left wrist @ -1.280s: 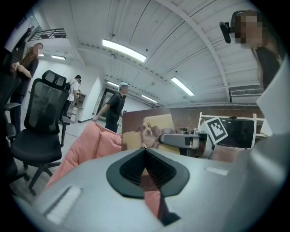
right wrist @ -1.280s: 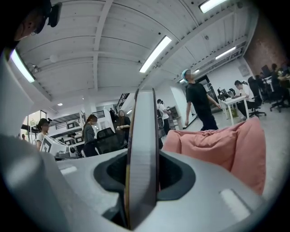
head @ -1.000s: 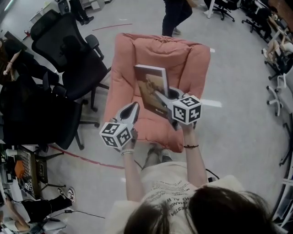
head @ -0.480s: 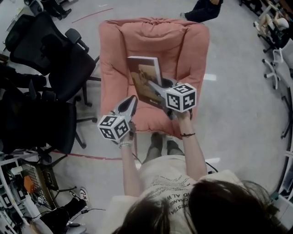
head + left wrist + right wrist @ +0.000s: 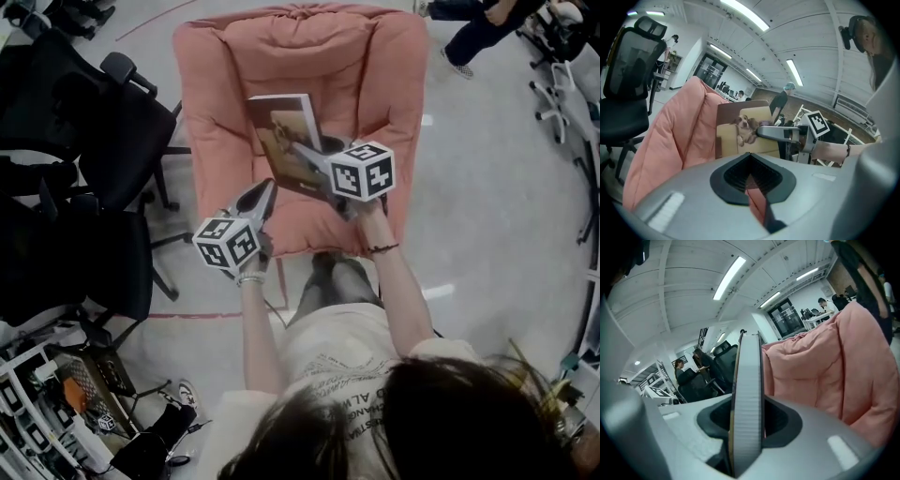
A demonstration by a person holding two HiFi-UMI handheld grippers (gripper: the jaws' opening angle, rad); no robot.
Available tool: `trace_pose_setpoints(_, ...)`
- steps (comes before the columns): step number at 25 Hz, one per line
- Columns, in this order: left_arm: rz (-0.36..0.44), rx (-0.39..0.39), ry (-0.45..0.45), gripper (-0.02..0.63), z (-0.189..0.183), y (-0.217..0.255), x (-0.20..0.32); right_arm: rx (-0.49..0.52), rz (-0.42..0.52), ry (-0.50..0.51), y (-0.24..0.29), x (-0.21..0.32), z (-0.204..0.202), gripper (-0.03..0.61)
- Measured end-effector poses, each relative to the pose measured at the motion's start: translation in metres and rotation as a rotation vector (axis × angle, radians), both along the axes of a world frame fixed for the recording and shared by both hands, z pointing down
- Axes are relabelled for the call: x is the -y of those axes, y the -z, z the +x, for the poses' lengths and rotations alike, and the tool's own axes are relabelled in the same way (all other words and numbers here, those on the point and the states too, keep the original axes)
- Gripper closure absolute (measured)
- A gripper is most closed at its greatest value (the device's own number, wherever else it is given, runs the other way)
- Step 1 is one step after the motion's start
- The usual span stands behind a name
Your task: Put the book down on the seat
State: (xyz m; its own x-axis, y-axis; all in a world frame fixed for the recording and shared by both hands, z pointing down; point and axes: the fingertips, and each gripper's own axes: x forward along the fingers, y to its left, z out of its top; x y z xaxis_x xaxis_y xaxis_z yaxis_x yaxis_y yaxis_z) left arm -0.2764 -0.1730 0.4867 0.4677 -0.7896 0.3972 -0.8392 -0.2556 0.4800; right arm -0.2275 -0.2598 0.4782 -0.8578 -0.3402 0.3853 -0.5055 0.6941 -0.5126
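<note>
The book [image 5: 284, 141] is held over the seat of the pink armchair [image 5: 214, 89], with its cover turned up and a dog picture on it. The right gripper [image 5: 307, 154] has its jaws clamped on the book's edge. I cannot tell if the book touches the cushion. The left gripper [image 5: 264, 191] is near the seat's front edge, with its jaws together and nothing between them. A black office chair [image 5: 98, 122] stands to the left of the armchair.

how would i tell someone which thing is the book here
Find the big pink padded chair mid-floor. Over its seat the right gripper clamps a thin book with a dog on its tan cover. It is the only flat, printed thing against plain pink padding.
</note>
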Motion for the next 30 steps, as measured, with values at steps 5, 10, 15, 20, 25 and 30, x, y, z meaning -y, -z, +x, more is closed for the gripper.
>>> trace_pose_setpoints(5,-0.04,-0.016,-0.026,0.616,0.003,-0.027,0.005,-0.007,-0.031,-0.004,-0.026,0.01,0.0,0.431)
trace_pose_setpoints(10,-0.073,-0.025,-0.018,0.615,-0.001,-0.067,0.022,-0.005,-0.068,-0.006,-0.07,0.028,0.0,0.431)
trace_pose_setpoints(15,-0.119,-0.024,-0.02,0.615,-0.003,-0.103,0.037,-0.018,-0.12,0.006,-0.115,0.032,-0.005,0.431)
trace_pose_setpoints(20,-0.153,-0.035,-0.042,0.616,0.0,-0.117,0.033,-0.022,-0.165,-0.006,-0.138,0.022,-0.004,0.431)
trace_pose_setpoints(25,-0.191,-0.014,-0.039,0.615,-0.002,-0.183,0.041,-0.017,-0.189,0.012,-0.203,0.029,-0.006,0.431)
trace_pose_setpoints(30,-0.225,-0.018,-0.054,0.615,0.004,-0.214,0.038,-0.031,-0.208,0.001,-0.233,0.028,0.0,0.431)
